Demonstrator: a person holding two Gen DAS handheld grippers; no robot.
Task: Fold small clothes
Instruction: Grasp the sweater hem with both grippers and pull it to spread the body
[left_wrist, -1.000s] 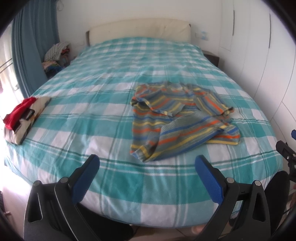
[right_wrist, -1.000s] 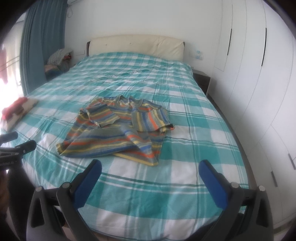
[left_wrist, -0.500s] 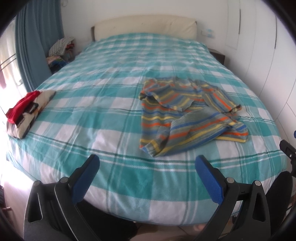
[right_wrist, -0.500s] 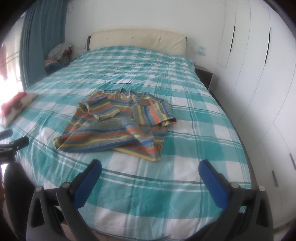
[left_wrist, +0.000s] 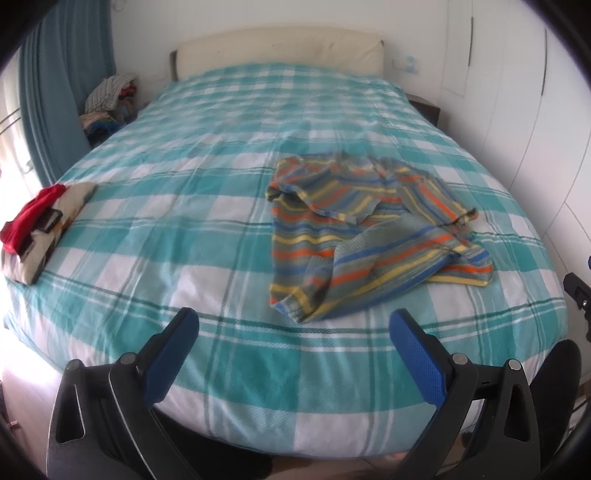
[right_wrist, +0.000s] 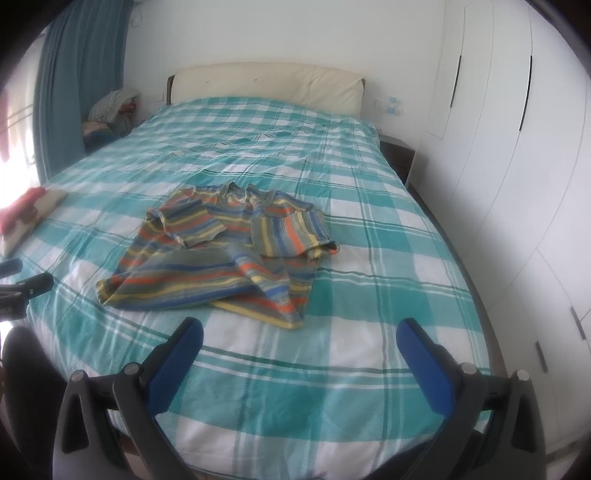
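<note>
A striped shirt (left_wrist: 373, 232) is seen lying crumpled on the bed (left_wrist: 207, 206), right of centre in the left wrist view and toward the near end; sleeves are folded over the body, hem bunched nearest the foot edge. In the right wrist view the shirt (right_wrist: 229, 254) is placed left of centre. The bed is covered by a teal-and-white checked sheet, with a cream headboard (right_wrist: 269, 86) at the far end. The left hand-held gripper (left_wrist: 293, 321) is held over the foot edge of the bed, jaws spread wide, nothing between them; the shirt is left untouched, just ahead of it. The right hand-held gripper (right_wrist: 301, 330) is likewise held wide apart and empty, short of the shirt's hem. A folded pile (left_wrist: 35, 225) with a red item on top is noted at the bed's left edge, well apart from the shirt. Blue curtains (left_wrist: 55, 92) and a heap of clothes (left_wrist: 109, 98) are seen at the far left; white wardrobe doors (right_wrist: 517, 166) line the right wall.
</note>
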